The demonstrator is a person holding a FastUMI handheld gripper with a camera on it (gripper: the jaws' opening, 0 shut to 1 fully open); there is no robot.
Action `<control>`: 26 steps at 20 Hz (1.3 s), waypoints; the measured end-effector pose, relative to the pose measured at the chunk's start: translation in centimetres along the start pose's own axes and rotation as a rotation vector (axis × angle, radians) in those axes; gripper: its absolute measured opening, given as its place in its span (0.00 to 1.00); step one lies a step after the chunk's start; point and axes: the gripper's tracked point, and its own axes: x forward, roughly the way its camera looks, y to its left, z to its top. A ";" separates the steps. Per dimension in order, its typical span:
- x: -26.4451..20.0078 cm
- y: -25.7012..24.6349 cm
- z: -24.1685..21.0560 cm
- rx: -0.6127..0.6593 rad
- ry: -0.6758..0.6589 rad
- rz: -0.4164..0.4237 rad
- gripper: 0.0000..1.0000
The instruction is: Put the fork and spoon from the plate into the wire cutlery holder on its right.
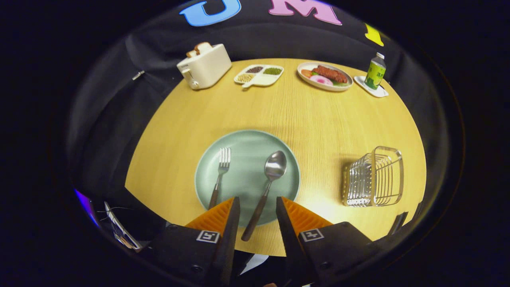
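Tool held wide and empty above the near rim of the green plate, spoon handle lying between its fingers, fork just left, wire cutlery holder on the counter to the plate's right

Bare table between plate and wire cutlery holder.

Far edge: toaster, snack tray, food plate, bottle.
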 end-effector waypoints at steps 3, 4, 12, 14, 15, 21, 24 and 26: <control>2.6 -0.7 -1.1 0.009 0.044 -0.049 0.46; 3.3 -0.9 -1.4 0.006 0.061 -0.064 0.46; 6.1 -1.1 -2.0 0.078 0.120 -0.131 0.28; 6.0 -1.7 -1.6 0.079 0.104 -0.144 0.15; 5.9 -1.8 -1.6 0.076 0.106 -0.142 0.12; 2.6 -1.4 0.2 0.061 0.023 -0.052 0.10; 0.0 -2.0 1.2 0.036 -0.003 -0.017 0.10; -0.7 -2.5 1.3 0.020 -0.005 -0.012 0.08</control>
